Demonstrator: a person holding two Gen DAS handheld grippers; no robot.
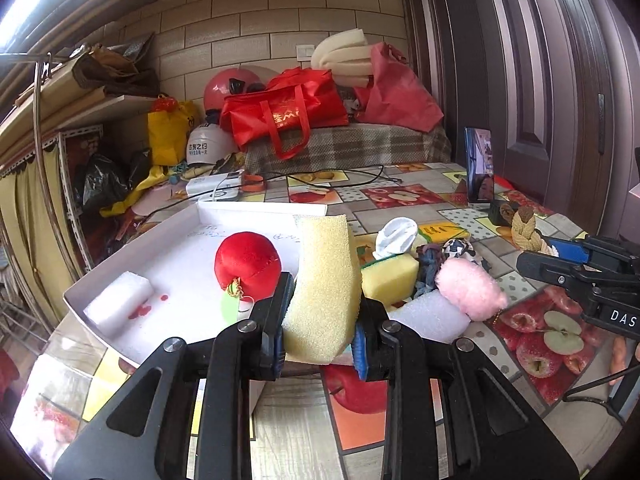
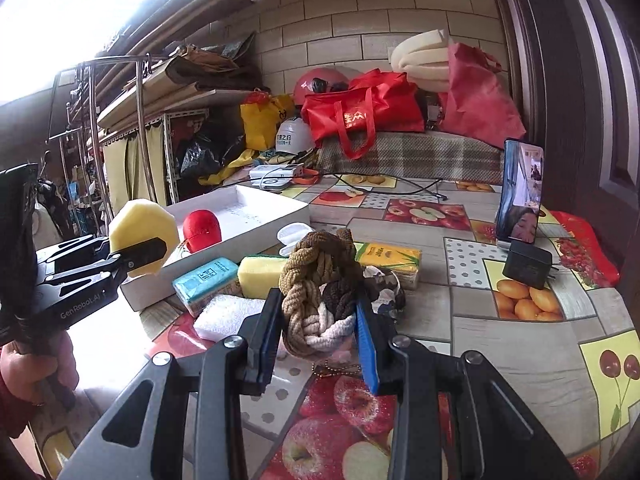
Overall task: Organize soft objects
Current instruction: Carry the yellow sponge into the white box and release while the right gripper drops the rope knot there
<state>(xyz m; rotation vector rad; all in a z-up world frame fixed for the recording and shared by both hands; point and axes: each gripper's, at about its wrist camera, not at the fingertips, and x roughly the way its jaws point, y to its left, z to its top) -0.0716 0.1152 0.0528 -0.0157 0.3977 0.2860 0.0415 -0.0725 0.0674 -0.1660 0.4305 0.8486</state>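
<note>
In the left wrist view my left gripper (image 1: pixel 325 300) is shut on a pale yellow sponge slab (image 1: pixel 324 272), held above the near edge of a white tray (image 1: pixel 120 272). A red plush apple (image 1: pixel 247 264) and a white foam block (image 1: pixel 118 300) lie in the tray. My right gripper (image 2: pixel 319 300) is shut on a brown, tan and white braided rope knot (image 2: pixel 320 280), lifted off the table. Beside the tray lie a yellow-green sponge (image 1: pixel 390 276), a pink fluffy toy (image 1: pixel 470 288), a white foam piece (image 1: pixel 428 312) and a white cloth (image 1: pixel 396 236).
A blue tissue pack (image 2: pixel 206 280) and a yellow tissue pack (image 2: pixel 390 258) lie on the fruit-print tablecloth (image 2: pixel 500 332). A phone (image 2: pixel 520 196) stands upright at the right with a black charger (image 2: pixel 526 264) beside it. Cables, helmets and red bags crowd the far side.
</note>
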